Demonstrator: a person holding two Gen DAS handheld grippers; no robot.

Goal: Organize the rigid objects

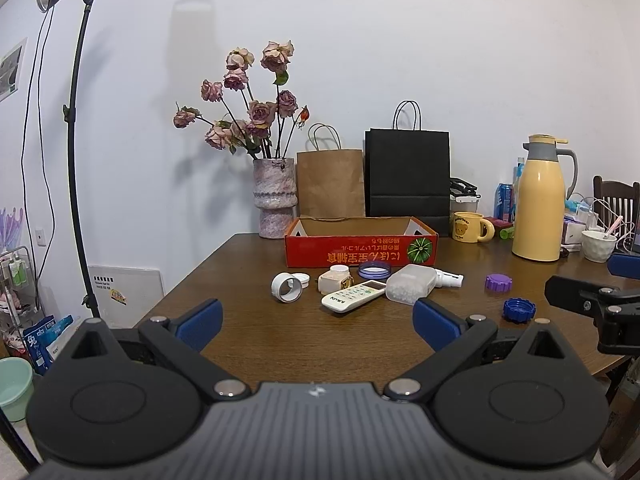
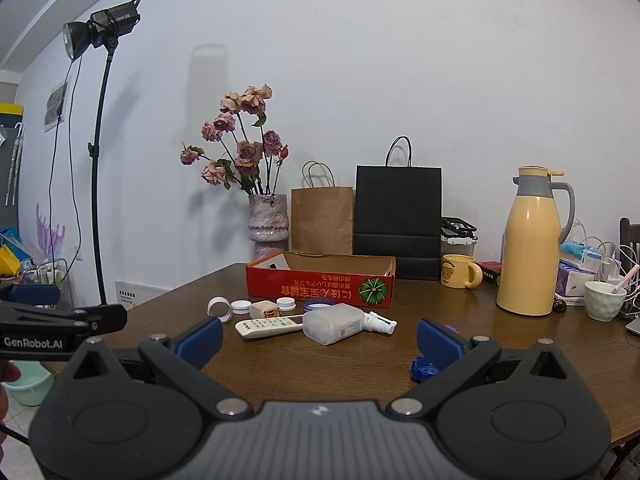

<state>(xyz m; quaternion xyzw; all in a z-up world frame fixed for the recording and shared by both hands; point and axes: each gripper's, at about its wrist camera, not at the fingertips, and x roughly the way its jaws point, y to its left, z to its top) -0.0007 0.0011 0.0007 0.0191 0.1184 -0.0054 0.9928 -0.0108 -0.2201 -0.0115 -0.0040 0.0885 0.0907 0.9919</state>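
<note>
At twelve o'clock, clutter before the box point(image 1: 361, 242).
Both my grippers point(image 1: 318, 322) point(image 2: 319, 340) gape wide, empty; remote point(image 1: 353, 295) looks light, probably slick — I'd pinch its long sides.

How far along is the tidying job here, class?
Nothing looks done: the red cardboard box shows no items inside, though its floor is partly hidden. Nothing is in hand: the left tool and right tool are open, hovering. Left to sort: the remote control, clear plastic container, white ring and blue cap, all on the table.
</note>
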